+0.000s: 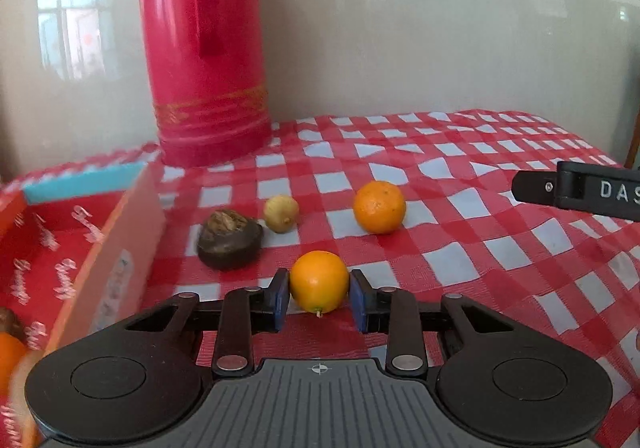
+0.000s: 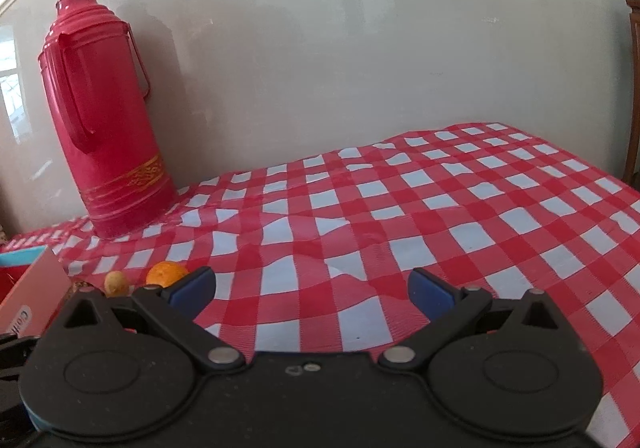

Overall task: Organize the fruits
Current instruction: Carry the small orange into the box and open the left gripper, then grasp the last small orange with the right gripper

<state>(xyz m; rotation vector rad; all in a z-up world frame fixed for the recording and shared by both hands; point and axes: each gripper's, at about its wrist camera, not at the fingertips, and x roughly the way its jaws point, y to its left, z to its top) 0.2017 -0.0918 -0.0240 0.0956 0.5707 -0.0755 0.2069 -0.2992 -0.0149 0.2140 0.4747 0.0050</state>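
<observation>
In the left wrist view my left gripper (image 1: 319, 294) is shut on a small orange (image 1: 319, 280), its blue pads (image 1: 281, 298) pressed to both sides, just above the checked cloth. Beyond it lie a second orange (image 1: 379, 207), a small yellowish fruit (image 1: 281, 213) and a dark brown fruit (image 1: 229, 245). A red cardboard box (image 1: 100, 248) stands at the left with an orange (image 1: 10, 358) inside. My right gripper (image 2: 312, 290) is open and empty over the cloth; the second orange (image 2: 166, 273) and the yellowish fruit (image 2: 116, 283) show at its left.
A tall red thermos (image 1: 204, 48) stands at the back left against the wall; it also shows in the right wrist view (image 2: 106, 120). The red and white checked tablecloth (image 2: 400, 208) covers the table. My right gripper's finger (image 1: 580, 190) enters the left wrist view at the right edge.
</observation>
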